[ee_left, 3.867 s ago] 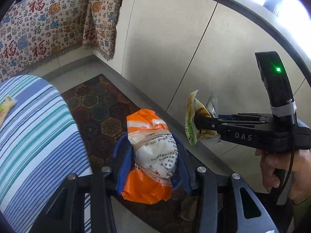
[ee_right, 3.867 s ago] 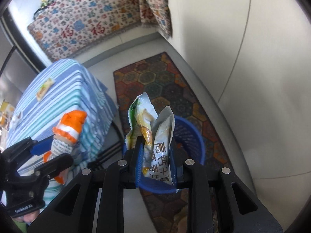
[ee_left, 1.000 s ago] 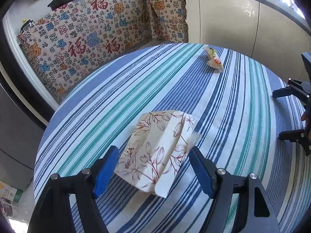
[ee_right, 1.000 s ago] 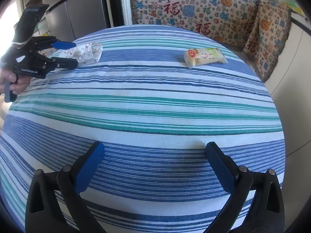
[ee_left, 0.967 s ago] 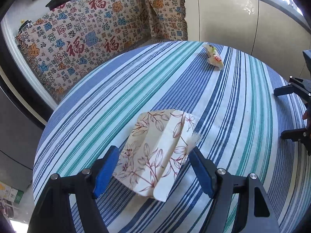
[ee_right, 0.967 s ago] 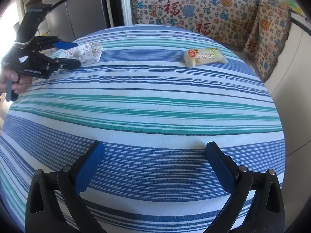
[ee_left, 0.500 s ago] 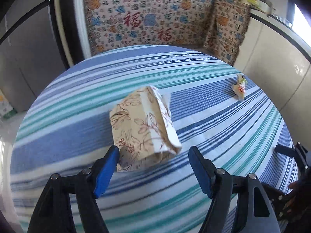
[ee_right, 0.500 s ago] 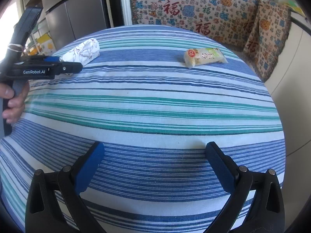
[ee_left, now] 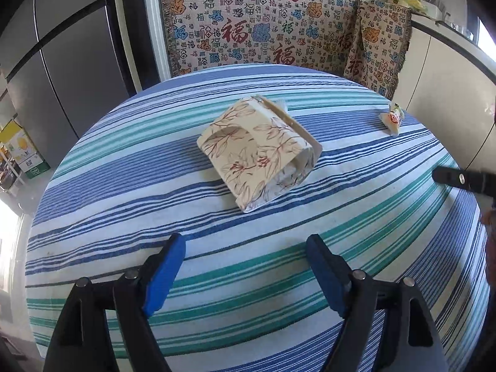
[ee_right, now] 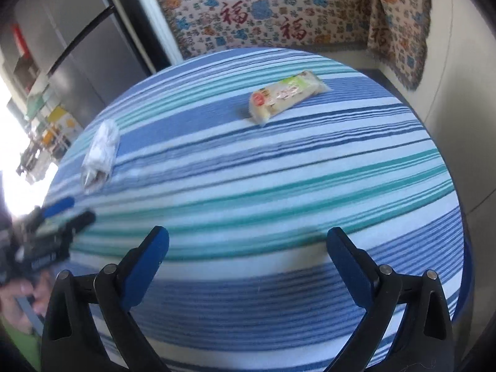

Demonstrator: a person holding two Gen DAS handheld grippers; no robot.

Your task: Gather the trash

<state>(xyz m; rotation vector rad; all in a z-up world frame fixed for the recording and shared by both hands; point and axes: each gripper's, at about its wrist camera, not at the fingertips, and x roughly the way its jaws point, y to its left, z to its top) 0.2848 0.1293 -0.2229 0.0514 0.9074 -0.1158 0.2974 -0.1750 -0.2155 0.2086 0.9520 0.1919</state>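
Observation:
A floral paper tissue pack [ee_left: 259, 152] lies on the round striped table [ee_left: 124, 204], a short way beyond my left gripper [ee_left: 245, 248]. That gripper's jaws are opening and nothing is between them. A yellow-green snack wrapper [ee_left: 392, 117] lies near the table's far right edge. In the right wrist view the same snack wrapper [ee_right: 285, 94] lies well ahead of my right gripper [ee_right: 248, 238], which is wide open and empty above the cloth. The tissue pack [ee_right: 100, 152] is at the left there, with the left gripper [ee_right: 59, 217] just short of it.
A grey refrigerator [ee_left: 68, 71] stands behind the table on the left. A patterned cloth [ee_left: 263, 31] covers furniture at the back, with pale cabinets [ee_left: 440, 86] to the right. A cardboard box [ee_left: 21, 152] sits on the floor at the left. A hand [ee_right: 18, 297] holds the left gripper.
The left gripper has drawn back from the tissue pack, which earlier lay between its jaws, and has rolled. The right gripper has rolled and shifted; the snack wrapper now sits nearer its centre line.

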